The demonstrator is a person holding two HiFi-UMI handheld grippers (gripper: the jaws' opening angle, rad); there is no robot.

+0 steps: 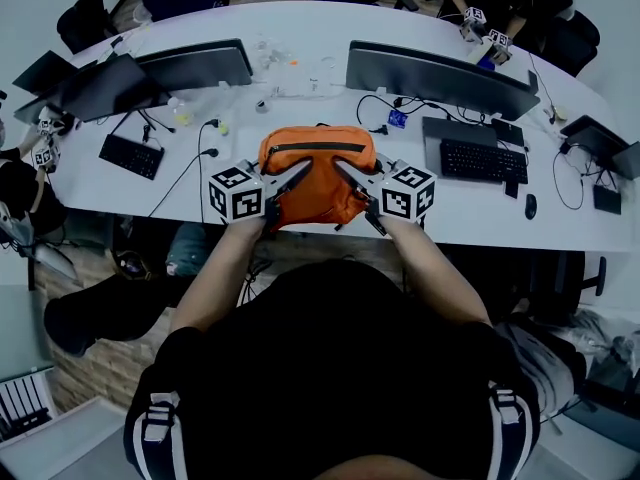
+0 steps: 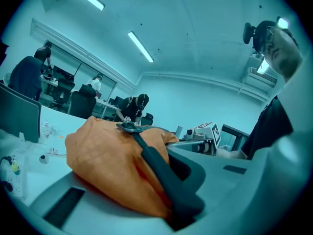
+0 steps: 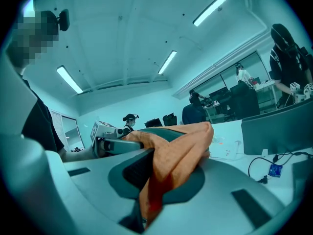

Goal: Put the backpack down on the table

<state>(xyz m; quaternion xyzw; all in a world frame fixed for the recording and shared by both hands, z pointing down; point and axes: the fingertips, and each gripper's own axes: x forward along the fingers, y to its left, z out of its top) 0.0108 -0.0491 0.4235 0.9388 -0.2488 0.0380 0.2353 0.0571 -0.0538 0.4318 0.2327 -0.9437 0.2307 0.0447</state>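
We are in the carrying-and-lowering step. The backpack (image 1: 318,173) hangs between the two grippers at the near edge of the surface (image 1: 470,208), in the gap between the two monitors. From above we cannot tell whether its base already touches the surface or hangs just over it.

The left gripper (image 1: 298,176) has its fingers closed tight on the bag's left side. In the left gripper view, orange cloth (image 2: 107,165) is bunched between them, and what looks like a dark strap (image 2: 156,165) runs through the pinch. The right gripper (image 1: 345,173) is likewise clamped shut on a fold of the fabric (image 3: 181,151) on the right side.

The next move, as we judge it, calls for bringing both hands down evenly until the bag's weight rests on the surface. It should land far enough in from the edge not to slide off, and short of the cables and the keyboard (image 1: 482,160). Only then should both pairs of fingers let go.

The backpack is small, soft and bright orange, with a black zip (image 1: 315,148) across its top. It sags and creases where it is pinched, so we expect it to slump once released.
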